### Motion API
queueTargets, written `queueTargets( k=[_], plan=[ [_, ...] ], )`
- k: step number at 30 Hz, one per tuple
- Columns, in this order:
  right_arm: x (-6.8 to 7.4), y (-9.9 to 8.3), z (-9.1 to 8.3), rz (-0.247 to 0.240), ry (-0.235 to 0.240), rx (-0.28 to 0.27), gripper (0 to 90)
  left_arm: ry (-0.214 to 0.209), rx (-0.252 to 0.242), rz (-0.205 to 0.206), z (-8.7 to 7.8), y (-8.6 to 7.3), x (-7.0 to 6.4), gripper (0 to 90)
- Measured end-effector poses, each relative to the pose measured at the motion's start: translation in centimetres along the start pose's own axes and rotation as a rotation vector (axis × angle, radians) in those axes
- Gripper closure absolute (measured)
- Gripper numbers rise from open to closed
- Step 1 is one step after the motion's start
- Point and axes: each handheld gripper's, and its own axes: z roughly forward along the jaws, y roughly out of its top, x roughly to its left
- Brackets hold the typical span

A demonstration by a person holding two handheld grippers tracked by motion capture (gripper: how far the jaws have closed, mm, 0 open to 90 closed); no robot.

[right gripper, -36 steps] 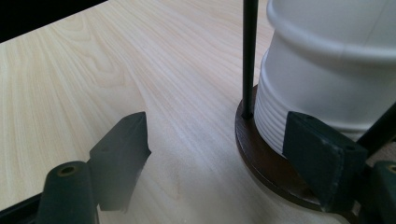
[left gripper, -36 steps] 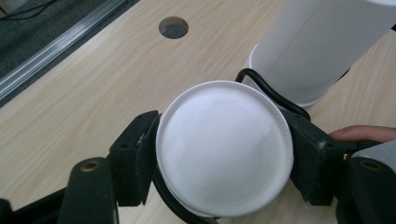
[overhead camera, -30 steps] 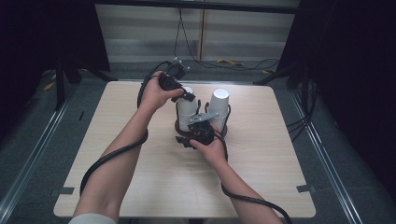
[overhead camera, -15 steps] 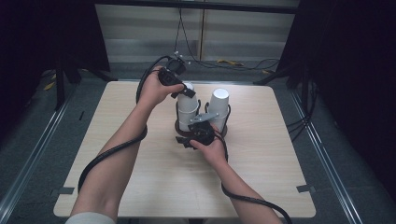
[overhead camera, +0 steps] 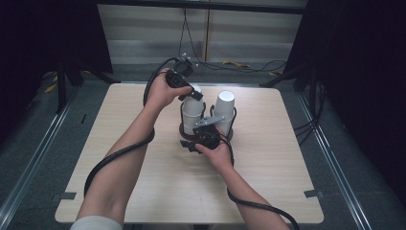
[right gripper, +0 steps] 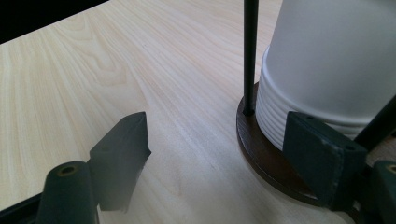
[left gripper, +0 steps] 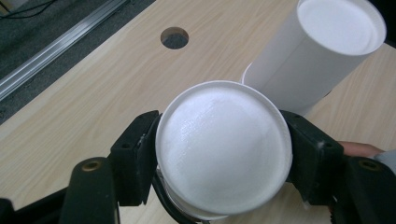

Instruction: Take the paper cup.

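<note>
— Cup (left gripper: 223, 161) sits upside down between the left gripper (overhead camera: 187, 91)'s jaws, pinched at its top, on the stack in the holder (right gripper: 271, 156).
— So it's the lift-off step?
— Looks so — next is a straight pull up. The right gripper (right gripper: 224, 156) gapes wide at the holder's base, gripping nothing.

Two cup stacks (overhead camera: 192, 115) (overhead camera: 223, 111); one holder (overhead camera: 231, 135); two hand-held grippers (overhead camera: 195, 93) (overhead camera: 209, 125).
</note>
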Motion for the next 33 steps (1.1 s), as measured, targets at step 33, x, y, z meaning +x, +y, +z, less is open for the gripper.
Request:
queueTargets(
  k=[33],
  plan=[
    [0.4,-0.2,-1.1,-0.022,0.013,0.0,21.6,-0.004,-0.034,0.021,-4.6,1.3,-1.5,33.6]
  ],
)
